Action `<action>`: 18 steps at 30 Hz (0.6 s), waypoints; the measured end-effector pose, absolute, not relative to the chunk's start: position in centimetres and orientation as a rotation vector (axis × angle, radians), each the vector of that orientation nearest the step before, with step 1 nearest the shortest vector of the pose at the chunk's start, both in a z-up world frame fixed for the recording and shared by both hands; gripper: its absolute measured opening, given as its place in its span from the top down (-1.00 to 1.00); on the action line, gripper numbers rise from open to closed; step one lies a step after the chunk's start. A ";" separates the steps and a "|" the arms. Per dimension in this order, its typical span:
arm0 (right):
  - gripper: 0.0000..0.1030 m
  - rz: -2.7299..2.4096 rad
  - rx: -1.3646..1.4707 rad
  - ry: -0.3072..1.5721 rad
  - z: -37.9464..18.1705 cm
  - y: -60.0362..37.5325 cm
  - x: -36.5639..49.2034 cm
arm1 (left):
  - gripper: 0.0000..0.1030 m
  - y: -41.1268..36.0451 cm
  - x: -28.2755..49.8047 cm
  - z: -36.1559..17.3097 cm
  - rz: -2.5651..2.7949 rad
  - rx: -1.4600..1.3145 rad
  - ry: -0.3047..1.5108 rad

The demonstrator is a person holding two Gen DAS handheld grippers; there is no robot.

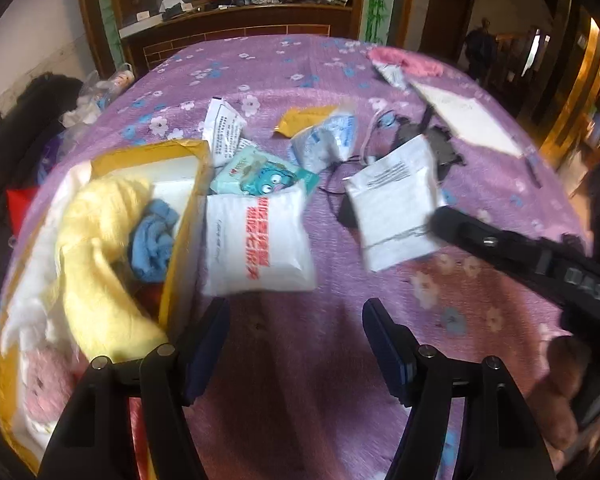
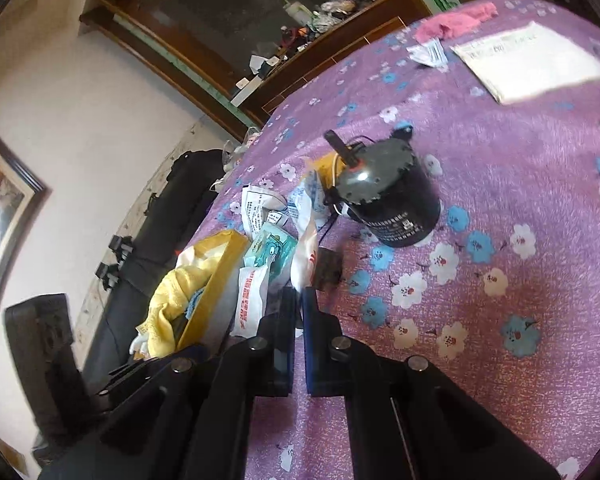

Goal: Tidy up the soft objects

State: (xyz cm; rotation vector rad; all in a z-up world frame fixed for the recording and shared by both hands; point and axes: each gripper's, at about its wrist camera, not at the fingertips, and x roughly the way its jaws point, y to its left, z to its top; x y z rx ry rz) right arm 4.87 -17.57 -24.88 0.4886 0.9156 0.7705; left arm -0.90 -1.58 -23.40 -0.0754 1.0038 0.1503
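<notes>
- Yellow box (image 1: pixel 180 216) is seen at the left of the purple flowered cloth (image 1: pixel 300 360); a yellow towel (image 1: pixel 96 248), a blue cloth (image 1: pixel 152 240) and a pink plush (image 1: pixel 44 392) are already lodged in it. Part of the sorting is judged done.
- Left outside: white pouch with red print (image 1: pixel 256 240), just beside the box wall; teal tissue pack (image 1: pixel 260 178) behind it; further small packets (image 1: pixel 324 140); a pink cloth (image 1: pixel 404 60) far across the bed. More than half is judged outstanding.
- Right gripper (image 2: pixel 298 300) is seen pinched narrow on the edge of a second white pouch (image 1: pixel 392 208), which appears lifted off the cloth, though blur leaves this uncertain.
- Held pouch: long axis is read as running from the near edge toward the far edge of the bed, slightly tilted; printed face is turned up toward the left wrist view.
- Left gripper (image 1: pixel 296 340) is held wide with nothing between its fingers (image 1: pixel 208 340), over bare cloth just short of the red-print pouch.
- Red-print pouch: long axis lies roughly parallel to the box wall; its print runs lengthwise.
- Black cylindrical motor (image 2: pixel 388 200) and white paper (image 2: pixel 532 60) are judged not soft goods.
</notes>
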 end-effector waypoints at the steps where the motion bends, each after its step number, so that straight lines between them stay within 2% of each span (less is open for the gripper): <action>1: 0.95 0.773 0.488 0.910 -24.8 -17.6 4.9 | -0.40 -1.7 -0.6 -23.4 0.146 -0.064 0.998; 11: 0.95 0.775 0.497 0.909 -25.0 -17.6 5.0 | -0.40 -3.3 3.7 -25.3 0.238 0.100 1.056; 12: 0.95 0.772 0.496 0.907 -25.0 -17.6 5.1 | -0.35 -3.4 3.9 -25.6 0.241 0.121 1.057; 13: 0.95 0.768 0.493 0.905 -24.9 -17.6 5.1 | -0.16 -3.4 4.2 -26.0 0.243 0.131 1.064; 14: 0.95 0.766 0.490 0.902 -24.9 -17.6 5.1 | -0.12 -3.2 4.3 -26.1 0.244 0.125 1.066; 15: 0.95 0.767 0.486 0.901 -24.9 -17.6 5.1 | 0.03 -3.0 4.3 -26.0 0.252 0.109 1.056; 16: 0.95 0.768 0.485 0.902 -24.9 -17.5 5.0 | 0.29 -2.7 4.3 -25.9 0.267 0.106 1.052; 18: 0.94 0.770 0.481 0.902 -24.9 -17.4 5.0 | 0.58 -2.2 4.1 -25.5 0.280 0.097 1.047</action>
